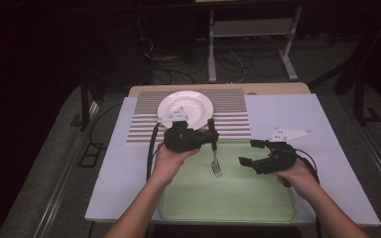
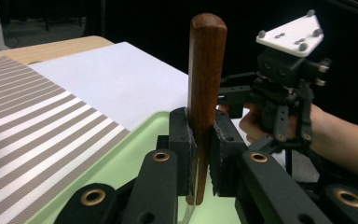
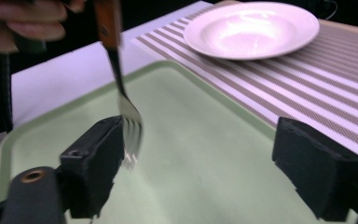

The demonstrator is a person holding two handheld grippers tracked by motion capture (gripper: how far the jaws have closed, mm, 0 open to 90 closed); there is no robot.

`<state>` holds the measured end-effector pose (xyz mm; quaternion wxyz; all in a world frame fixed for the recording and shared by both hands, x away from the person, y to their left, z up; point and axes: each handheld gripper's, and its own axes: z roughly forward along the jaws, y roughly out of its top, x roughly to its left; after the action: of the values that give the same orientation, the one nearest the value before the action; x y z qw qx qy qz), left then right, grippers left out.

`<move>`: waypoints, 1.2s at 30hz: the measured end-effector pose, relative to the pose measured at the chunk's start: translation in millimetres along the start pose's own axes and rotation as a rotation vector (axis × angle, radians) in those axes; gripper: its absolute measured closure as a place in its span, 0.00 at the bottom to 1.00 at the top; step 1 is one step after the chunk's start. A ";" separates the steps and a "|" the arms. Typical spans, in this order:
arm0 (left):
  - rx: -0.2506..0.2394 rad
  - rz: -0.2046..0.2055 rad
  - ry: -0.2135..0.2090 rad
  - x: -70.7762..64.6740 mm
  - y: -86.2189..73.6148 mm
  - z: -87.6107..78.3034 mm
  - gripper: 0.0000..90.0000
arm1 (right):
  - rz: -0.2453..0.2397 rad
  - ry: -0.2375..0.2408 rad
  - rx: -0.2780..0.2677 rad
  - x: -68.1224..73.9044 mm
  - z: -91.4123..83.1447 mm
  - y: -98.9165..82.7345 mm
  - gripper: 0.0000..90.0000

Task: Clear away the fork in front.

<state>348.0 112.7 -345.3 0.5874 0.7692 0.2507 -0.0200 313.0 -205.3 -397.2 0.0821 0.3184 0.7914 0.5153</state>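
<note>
Left gripper (image 1: 209, 138) is clamped on the fork's (image 1: 214, 153) wooden handle, fork hanging tines-down over the green tray (image 1: 228, 203) below it, apparently clear of the surface. Striped placemat (image 1: 233, 119) lies just beyond the gripper, white plate (image 1: 185, 108) on it (bare, nothing set beside it). Right gripper (image 1: 248, 152) hovers beside the fork, jaws spread wide, holding nothing. Judgement: pickup done; carrying the fork to the placemat and releasing it remain.

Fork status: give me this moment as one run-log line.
left gripper: shut on fork handle | fork: tines down over green tray | right gripper: open, beside fork | plate: on striped mat
</note>
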 end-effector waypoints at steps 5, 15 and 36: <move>0.016 -0.002 0.013 5.0 -3.6 -19.1 0.90 | 0.002 -0.029 0.019 -7.4 -12.9 -13.8 0.15; 0.055 -0.015 0.029 13.2 -13.9 -49.9 0.89 | 0.042 -0.099 0.033 -17.6 -42.3 -48.6 0.08; 0.088 -0.108 0.015 14.9 -50.7 -91.3 0.89 | 0.047 -0.201 0.028 -27.7 -57.9 -70.2 0.02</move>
<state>316.1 210.9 -367.3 0.5494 0.7797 0.2952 -0.0568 278.8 -284.5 -437.2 0.1448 0.3880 0.7787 0.4713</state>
